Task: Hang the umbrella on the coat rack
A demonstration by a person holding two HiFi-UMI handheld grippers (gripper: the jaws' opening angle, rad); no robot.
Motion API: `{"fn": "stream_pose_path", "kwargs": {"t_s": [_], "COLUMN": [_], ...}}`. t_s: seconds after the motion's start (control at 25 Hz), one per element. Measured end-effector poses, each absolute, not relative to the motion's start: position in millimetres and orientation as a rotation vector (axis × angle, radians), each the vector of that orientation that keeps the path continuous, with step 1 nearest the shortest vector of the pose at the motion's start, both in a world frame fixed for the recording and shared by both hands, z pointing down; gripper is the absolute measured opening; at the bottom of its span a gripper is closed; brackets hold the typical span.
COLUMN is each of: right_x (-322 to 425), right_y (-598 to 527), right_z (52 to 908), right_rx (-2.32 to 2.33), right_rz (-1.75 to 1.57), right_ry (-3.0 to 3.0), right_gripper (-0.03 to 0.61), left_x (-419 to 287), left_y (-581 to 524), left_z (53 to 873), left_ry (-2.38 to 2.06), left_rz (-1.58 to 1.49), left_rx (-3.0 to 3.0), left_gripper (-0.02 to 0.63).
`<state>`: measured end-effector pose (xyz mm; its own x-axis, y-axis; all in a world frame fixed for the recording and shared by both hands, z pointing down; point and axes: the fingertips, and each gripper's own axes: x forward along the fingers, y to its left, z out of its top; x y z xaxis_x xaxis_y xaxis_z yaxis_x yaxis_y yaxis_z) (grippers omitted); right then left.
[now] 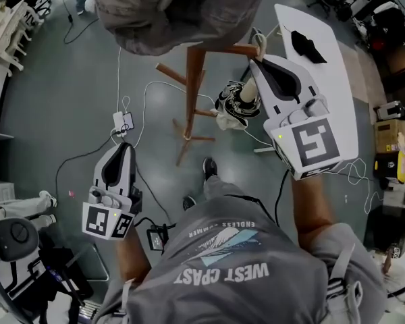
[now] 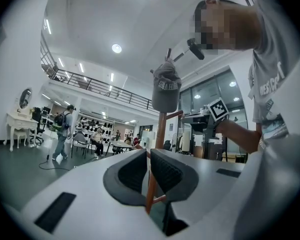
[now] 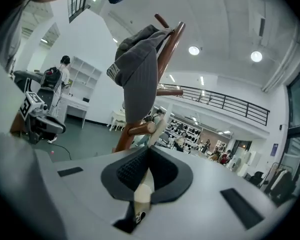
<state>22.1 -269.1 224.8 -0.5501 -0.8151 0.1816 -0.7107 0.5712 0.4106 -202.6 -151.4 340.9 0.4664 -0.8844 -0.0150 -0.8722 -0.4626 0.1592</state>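
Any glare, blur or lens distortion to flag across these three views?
Head view: dim and even, no glare; the grey cap at the top is close and soft. Left gripper view: fisheye with black corners, ceiling light blown out. Right gripper view: same fisheye bend, railing curves, ceiling lights clipped.

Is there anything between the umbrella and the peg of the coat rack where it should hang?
Nothing visible does. The right gripper holds the umbrella close to a bare peg; the cap hangs above that peg, higher on the rack.
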Motion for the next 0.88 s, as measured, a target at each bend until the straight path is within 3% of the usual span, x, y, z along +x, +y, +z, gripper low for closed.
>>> {"fn": "stream_pose_path", "kwargs": {"t_s": [0.88], "right_x": [14], "right_y": [-245], "right_z": [218], "right_rx": [1.175], "right_rz": [-0.712], "right_ry": [-2.007], "right_gripper": [0.029], "left_x": [-208], "left_y": [-151], "left_z": [344], "left_ry": [-1.515], "left_rz": [-0.205], "left_rx": [2.602], "left_gripper": [0.037]}}
